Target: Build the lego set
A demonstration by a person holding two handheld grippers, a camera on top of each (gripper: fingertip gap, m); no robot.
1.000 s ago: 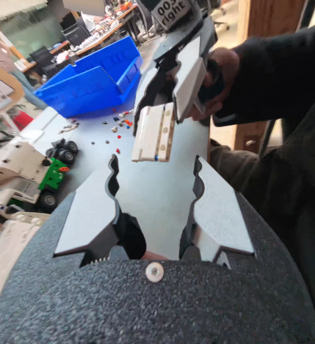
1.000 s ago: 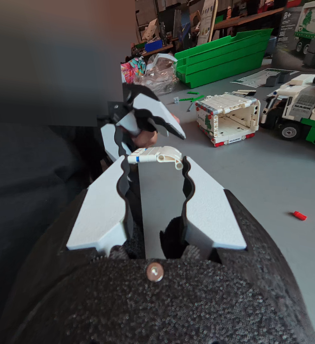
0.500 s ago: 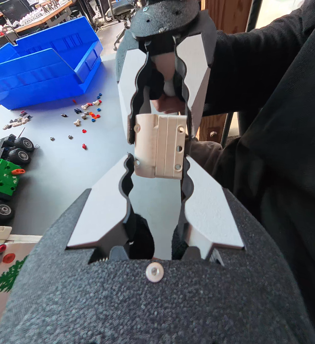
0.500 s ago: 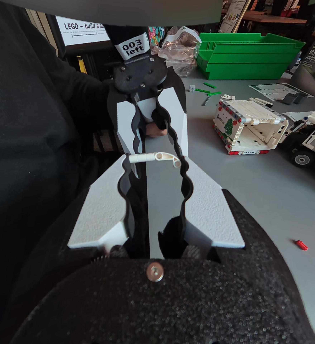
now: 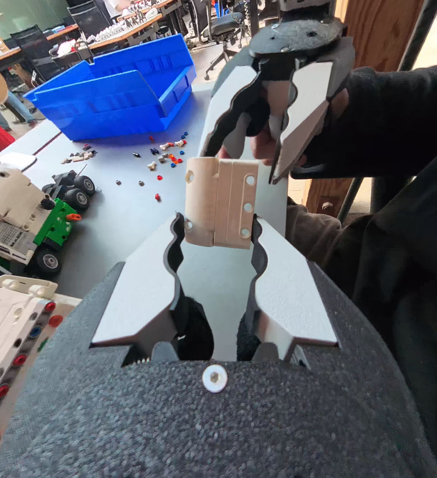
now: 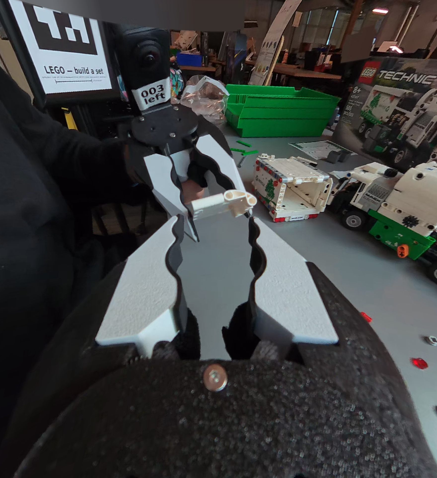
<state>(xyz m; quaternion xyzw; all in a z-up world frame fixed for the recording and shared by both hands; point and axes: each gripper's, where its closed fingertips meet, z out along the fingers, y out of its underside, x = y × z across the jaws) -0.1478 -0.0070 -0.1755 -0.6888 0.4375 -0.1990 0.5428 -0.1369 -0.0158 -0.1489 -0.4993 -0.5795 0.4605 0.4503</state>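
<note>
A white lego panel with pin holes (image 5: 220, 204) is in the air above the grey table (image 5: 124, 219). My left gripper (image 5: 217, 219) is shut on the panel's near end. My right gripper (image 5: 240, 168) faces it from the far side, tilted. Its jaws stand apart, just off the panel's far end, with a small gap at one finger. In the right wrist view the panel (image 6: 220, 204) shows end-on, just beyond my right gripper (image 6: 213, 219) and between the left gripper's fingers.
A blue bin (image 5: 114, 98) stands at the back left, with loose small pieces (image 5: 165, 160) before it. The white and green truck (image 6: 393, 207), a white box body (image 6: 289, 186), a green bin (image 6: 277, 113) and the set's box (image 6: 406, 103) are on the table. Left and right tips are no more than a few centimetres apart.
The right gripper brought the panel between the left gripper's fingers. The left gripper closed on it. The right gripper has tilted and come off the panel.
</note>
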